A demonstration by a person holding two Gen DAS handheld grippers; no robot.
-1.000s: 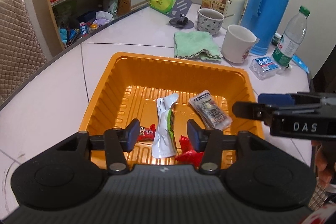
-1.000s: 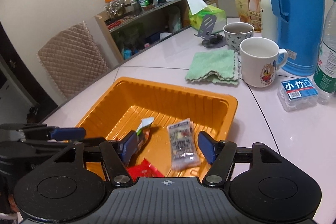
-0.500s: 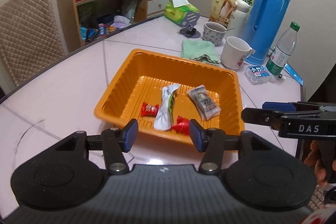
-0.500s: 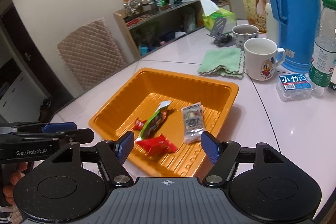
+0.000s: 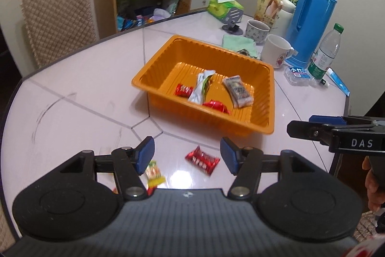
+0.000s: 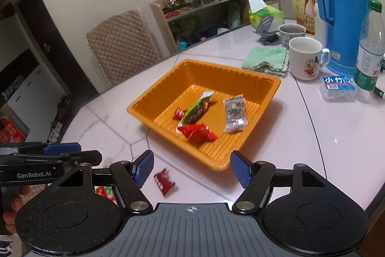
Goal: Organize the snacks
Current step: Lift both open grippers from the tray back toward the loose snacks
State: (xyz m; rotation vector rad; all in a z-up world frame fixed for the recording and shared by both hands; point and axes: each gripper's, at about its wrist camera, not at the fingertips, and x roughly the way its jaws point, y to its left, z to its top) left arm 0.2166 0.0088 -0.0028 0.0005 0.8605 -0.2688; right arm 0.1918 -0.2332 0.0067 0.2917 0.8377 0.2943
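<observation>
An orange tray (image 5: 262, 127) (image 6: 154, 100) on the table holds several snacks: a small red candy (image 5: 183, 90), a white-green packet (image 5: 201, 87) (image 6: 196, 110), a red packet (image 5: 216, 106) (image 6: 196, 133) and a clear nut packet (image 5: 238, 90) (image 6: 234, 115). A red snack packet (image 5: 202, 160) (image 6: 164, 181) lies on the table in front of the tray. A yellow-green candy (image 5: 154, 171) lies by my left finger. My left gripper (image 5: 187, 154) is open and empty above the red packet. My right gripper (image 6: 192, 166) is open and empty near the tray's front corner.
A white mug (image 6: 305, 58), green cloth (image 6: 267, 59), blue thermos (image 6: 346, 6), water bottle (image 6: 370, 47) and small plastic box (image 6: 338, 87) stand behind and right of the tray. A chair (image 5: 57, 16) and shelf stand beyond the table's far edge.
Both grippers have pulled back and away from the tray toward the table's near edge. The loose red packet and the yellow-green candy on the table have come into view.
</observation>
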